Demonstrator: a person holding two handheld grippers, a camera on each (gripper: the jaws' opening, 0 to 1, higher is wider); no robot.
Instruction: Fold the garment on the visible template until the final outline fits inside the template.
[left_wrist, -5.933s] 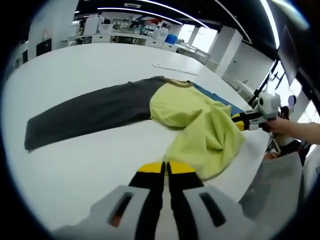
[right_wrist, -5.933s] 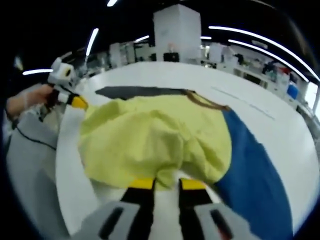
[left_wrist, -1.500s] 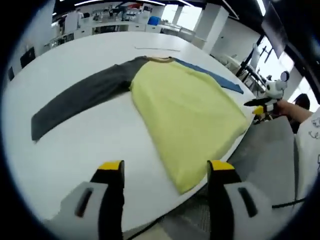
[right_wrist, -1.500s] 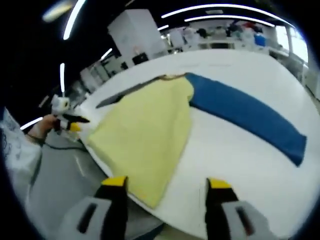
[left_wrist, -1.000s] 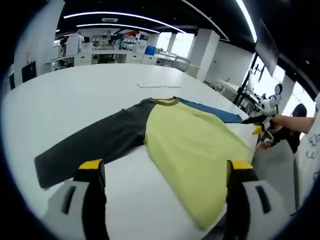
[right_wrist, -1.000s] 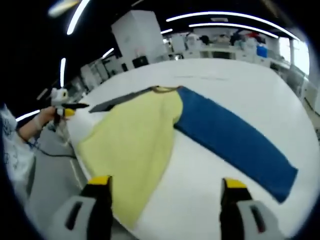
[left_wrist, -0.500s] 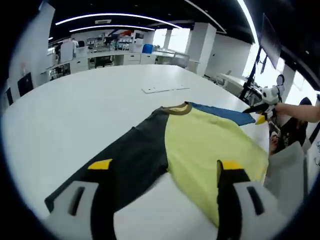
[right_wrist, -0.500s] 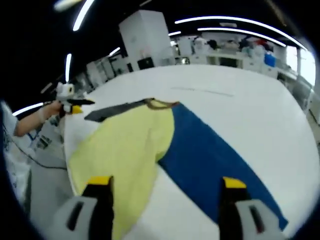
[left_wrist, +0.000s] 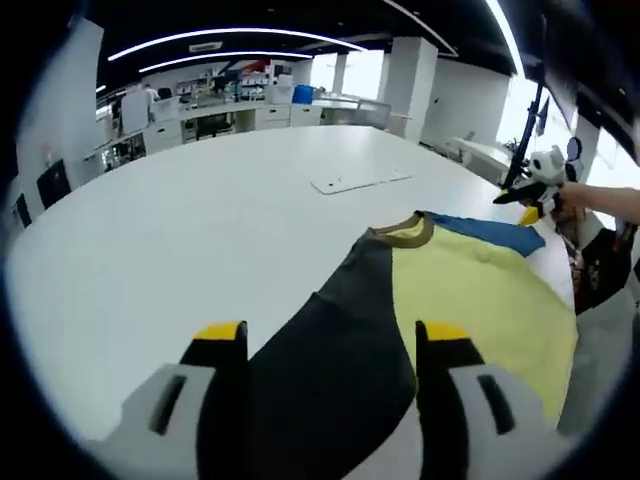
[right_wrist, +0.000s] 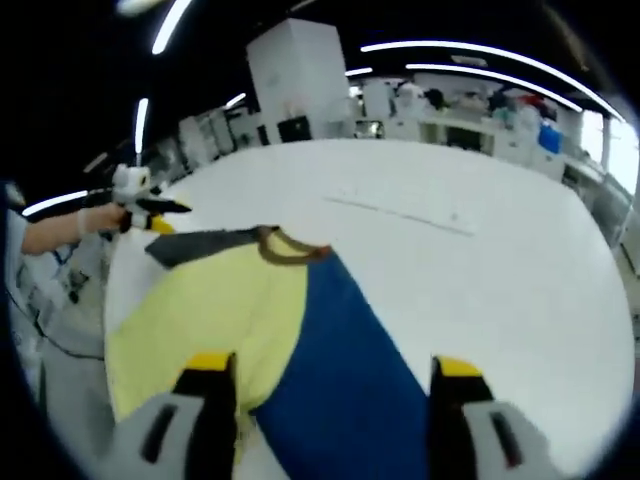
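A long-sleeved shirt lies flat on the white table (left_wrist: 180, 210). It has a yellow body (left_wrist: 480, 300), a dark grey sleeve (left_wrist: 330, 350), a blue sleeve (left_wrist: 490, 230) and a brown collar (left_wrist: 405, 232). My left gripper (left_wrist: 330, 335) stands open just above the grey sleeve. My right gripper (right_wrist: 335, 365) stands open above the blue sleeve (right_wrist: 340, 370), beside the yellow body (right_wrist: 200, 310). The collar (right_wrist: 290, 247) and grey sleeve (right_wrist: 195, 243) lie farther off. A thin flat white template sheet (left_wrist: 360, 181) lies beyond the collar, also seen as the template sheet (right_wrist: 400, 215). Each view catches the other gripper, the right one (left_wrist: 535, 185) and the left one (right_wrist: 140, 205), each in a hand.
The table's near edge runs by the shirt's hem (left_wrist: 570, 330), with grey floor below it. Wide bare tabletop (right_wrist: 500, 280) stretches past the collar. Desks and lab benches (left_wrist: 230, 110) stand far behind.
Early on both grippers were shut on the bunched yellow hem; it now lies flat and both are open. Over the last second each gripper has moved in over its sleeve.
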